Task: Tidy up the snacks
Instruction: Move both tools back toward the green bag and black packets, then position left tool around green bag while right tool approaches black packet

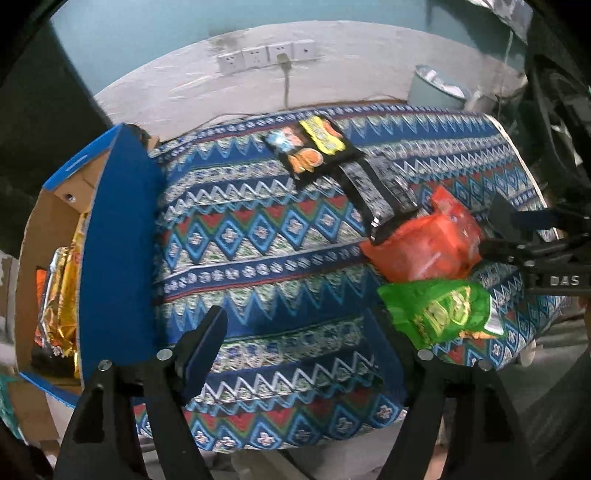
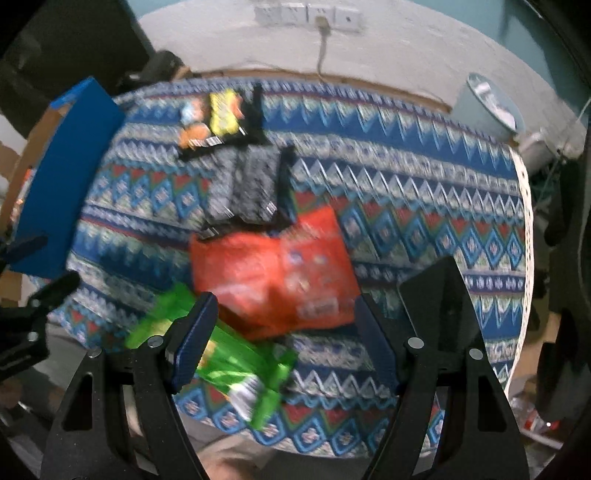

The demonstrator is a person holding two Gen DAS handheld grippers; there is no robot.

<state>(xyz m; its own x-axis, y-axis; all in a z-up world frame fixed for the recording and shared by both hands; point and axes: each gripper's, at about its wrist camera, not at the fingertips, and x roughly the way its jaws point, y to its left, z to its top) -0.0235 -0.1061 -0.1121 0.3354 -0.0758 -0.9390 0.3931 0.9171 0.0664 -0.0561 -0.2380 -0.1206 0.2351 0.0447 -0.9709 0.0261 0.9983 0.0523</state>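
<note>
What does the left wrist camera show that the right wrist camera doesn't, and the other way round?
Only the left wrist view looks into the blue cardboard box, showing gold foil packets inside.

Only the right wrist view shows the green snack bag running under the open right gripper.

Both show the patterned tablecloth, orange bag, grey packets, black and yellow packet, wall sockets and pale bin. The left gripper is open and empty.

Wall: white plaster (image 1: 332, 66) below, teal paint (image 1: 147, 29) above, on the far side.
Sockets: a row of white wall outlets (image 1: 266, 55), one with a cable (image 1: 286, 88) hanging down.
Table: covered by a blue patterned cloth (image 1: 258, 236) with zigzags and diamonds.
Bin: pale blue bucket (image 1: 436, 86), far right, by the wall.
Floor: grey (image 1: 554, 354), near right.
</note>
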